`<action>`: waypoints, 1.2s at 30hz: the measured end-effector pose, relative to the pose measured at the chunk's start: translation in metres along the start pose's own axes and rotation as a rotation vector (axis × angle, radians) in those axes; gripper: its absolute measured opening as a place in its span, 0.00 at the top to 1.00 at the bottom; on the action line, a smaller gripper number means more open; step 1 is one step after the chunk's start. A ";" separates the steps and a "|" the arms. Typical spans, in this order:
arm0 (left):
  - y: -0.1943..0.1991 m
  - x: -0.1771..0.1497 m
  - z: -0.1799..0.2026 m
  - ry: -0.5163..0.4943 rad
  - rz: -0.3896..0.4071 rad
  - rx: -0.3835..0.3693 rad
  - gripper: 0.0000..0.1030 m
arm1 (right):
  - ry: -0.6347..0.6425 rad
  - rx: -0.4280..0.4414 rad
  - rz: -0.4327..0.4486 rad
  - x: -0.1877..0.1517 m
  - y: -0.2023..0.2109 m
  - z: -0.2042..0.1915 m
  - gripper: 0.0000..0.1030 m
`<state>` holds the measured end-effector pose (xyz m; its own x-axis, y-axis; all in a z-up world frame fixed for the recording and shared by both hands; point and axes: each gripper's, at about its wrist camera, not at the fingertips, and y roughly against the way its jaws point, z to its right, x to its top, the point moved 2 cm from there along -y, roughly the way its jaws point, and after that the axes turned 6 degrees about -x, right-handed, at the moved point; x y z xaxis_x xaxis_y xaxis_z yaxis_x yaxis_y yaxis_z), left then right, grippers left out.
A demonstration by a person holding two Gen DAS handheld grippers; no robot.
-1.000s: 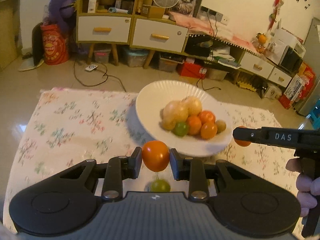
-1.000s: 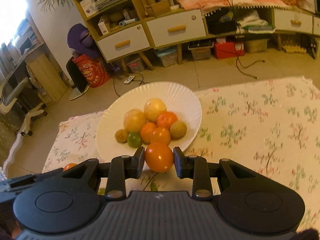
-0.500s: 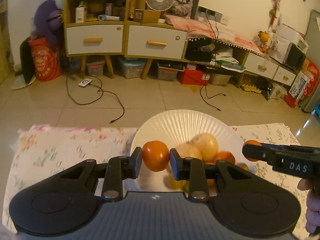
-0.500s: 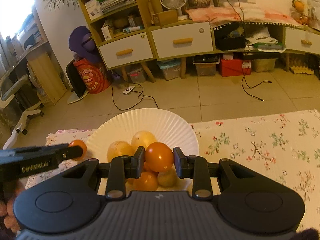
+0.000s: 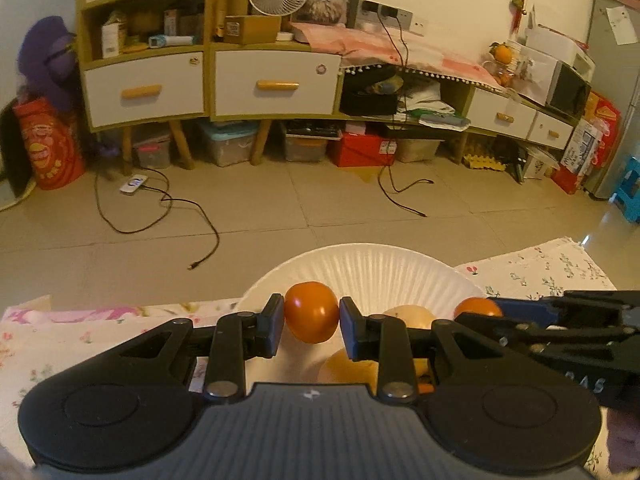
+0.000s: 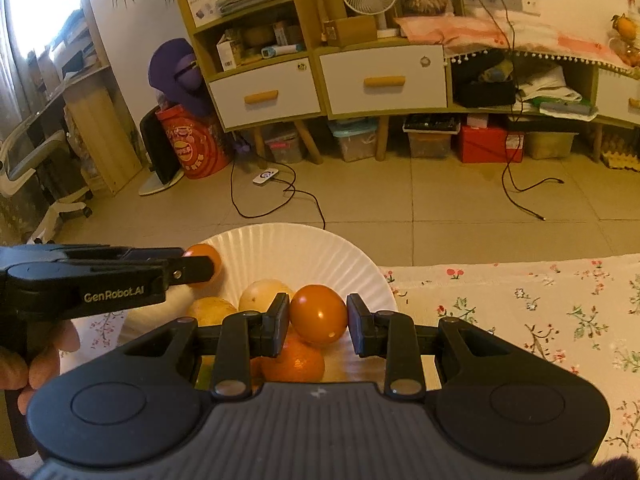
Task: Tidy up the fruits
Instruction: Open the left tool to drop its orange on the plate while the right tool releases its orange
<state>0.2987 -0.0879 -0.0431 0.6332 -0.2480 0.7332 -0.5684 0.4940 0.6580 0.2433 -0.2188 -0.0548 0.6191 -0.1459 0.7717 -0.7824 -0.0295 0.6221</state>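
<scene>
My left gripper is shut on an orange tomato and holds it above the near left part of the white paper plate. My right gripper is shut on another orange tomato and holds it above the fruit pile on the plate. The pile has yellow round fruits and an orange; most of it is hidden behind the grippers. The right gripper shows at the right of the left wrist view, the left gripper at the left of the right wrist view.
The plate sits on a table with a floral cloth, near its far edge. Beyond lies a tiled floor with loose cables and a wooden cabinet with white drawers.
Both grippers have moved forward over the plate with their tomatoes still held. The plate and fruit pile now sit low in both views, partly under the grippers.
</scene>
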 end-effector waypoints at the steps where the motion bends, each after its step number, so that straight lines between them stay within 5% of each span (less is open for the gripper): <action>1: -0.002 0.000 0.000 0.004 -0.005 -0.010 0.88 | 0.003 0.000 -0.004 -0.001 -0.001 0.000 0.73; 18: -0.016 0.005 0.003 0.023 -0.026 -0.062 0.85 | 0.011 -0.001 -0.020 0.002 -0.010 0.002 0.73; 36: 0.018 -0.004 0.007 0.007 -0.009 0.031 0.45 | -0.023 -0.071 -0.019 0.007 0.026 0.006 0.39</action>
<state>0.2825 -0.0837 -0.0327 0.6420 -0.2462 0.7261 -0.5788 0.4654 0.6696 0.2271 -0.2263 -0.0339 0.6314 -0.1686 0.7569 -0.7632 0.0380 0.6450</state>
